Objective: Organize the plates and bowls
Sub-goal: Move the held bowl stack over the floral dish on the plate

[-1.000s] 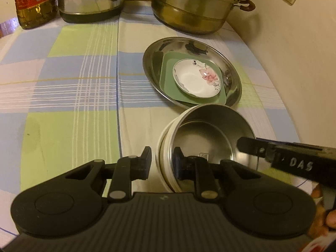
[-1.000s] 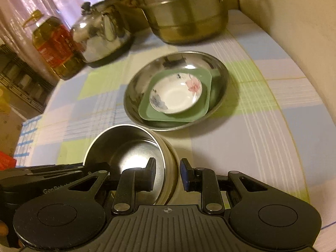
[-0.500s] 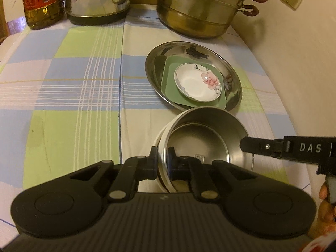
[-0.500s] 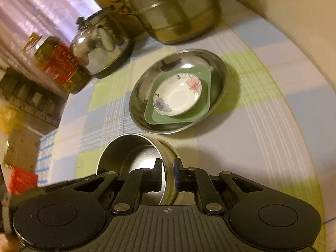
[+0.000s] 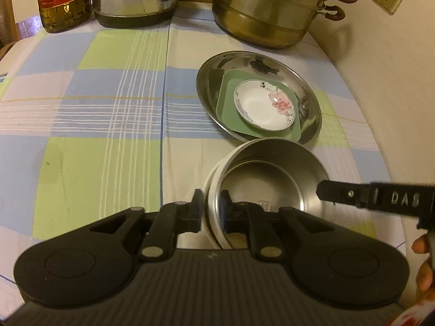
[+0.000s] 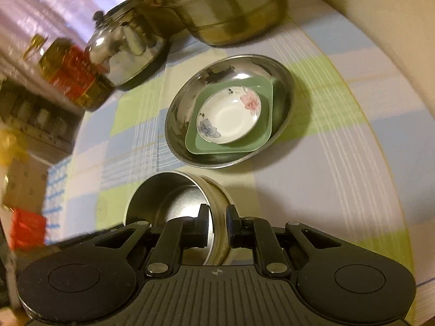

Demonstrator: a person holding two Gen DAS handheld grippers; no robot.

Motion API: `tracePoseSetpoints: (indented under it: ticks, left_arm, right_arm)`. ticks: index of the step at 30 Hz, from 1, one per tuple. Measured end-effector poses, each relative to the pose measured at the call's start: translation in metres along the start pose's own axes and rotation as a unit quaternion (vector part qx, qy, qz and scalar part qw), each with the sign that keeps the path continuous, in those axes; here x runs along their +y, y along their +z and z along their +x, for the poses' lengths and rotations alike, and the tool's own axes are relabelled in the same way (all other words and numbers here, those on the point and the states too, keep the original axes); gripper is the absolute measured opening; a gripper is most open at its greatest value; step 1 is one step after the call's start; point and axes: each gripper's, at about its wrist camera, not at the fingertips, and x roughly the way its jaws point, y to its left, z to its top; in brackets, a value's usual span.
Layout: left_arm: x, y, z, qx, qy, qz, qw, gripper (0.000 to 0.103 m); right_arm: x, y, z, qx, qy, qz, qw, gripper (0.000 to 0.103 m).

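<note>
The left claw (image 5: 211, 208) pinches the near rim of the steel bowl (image 5: 267, 179), one finger inside, one outside. The right claw (image 6: 217, 224) clamps the same bowl's (image 6: 168, 198) opposite rim. At twelve o'clock from both, on the tabletop (image 5: 81, 108), a steel plate (image 5: 310, 100) carries a green dish (image 5: 228, 108) and a flowered saucer (image 5: 255, 108).

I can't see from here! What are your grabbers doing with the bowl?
Left gripper, right gripper: jaws clamped on steel bowl rim, opposite sides. Plate stack just ahead. Nothing between.
</note>
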Motion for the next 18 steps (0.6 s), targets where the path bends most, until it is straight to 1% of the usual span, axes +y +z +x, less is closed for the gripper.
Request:
tracePoseSetpoints:
  ticks: [1,2,5,8,12,13,14,18]
  left_arm:
    - [0.001,0.000,0.002,0.002,0.000,0.000,1.0000,0.015]
    - [0.002,0.000,0.003,0.005,-0.003,0.001,1.0000,0.015]
    - [0.005,-0.001,0.010,0.016,-0.009,0.001,0.9998,0.015]
    - [0.008,-0.001,0.014,0.024,-0.019,0.004,0.9995,0.016]
    - [0.011,0.001,0.017,0.028,-0.031,0.012,0.9991,0.017]
    - [0.012,0.001,0.017,0.029,-0.035,0.013,0.9989,0.017]
    - [0.012,0.001,0.017,0.031,-0.038,0.015,0.9987,0.017]
    - [0.013,0.003,0.018,0.035,-0.047,0.024,0.9980,0.018]
  right_arm:
    - [0.002,-0.004,0.000,-0.005,-0.008,-0.006,1.000,0.029]
    - [0.003,-0.007,0.001,-0.010,-0.013,-0.009,1.000,0.035]
    - [0.005,-0.017,0.007,-0.006,-0.016,-0.005,1.000,0.035]
    - [0.007,-0.023,0.015,-0.009,-0.033,-0.002,0.999,0.035]
    - [0.006,-0.027,0.020,-0.007,-0.030,0.019,0.999,0.035]
    - [0.006,-0.027,0.021,-0.008,-0.031,0.023,0.999,0.034]
    - [0.005,-0.027,0.021,-0.010,-0.029,0.028,0.999,0.029]
    - [0.002,-0.025,0.021,-0.010,-0.030,0.046,0.998,0.027]
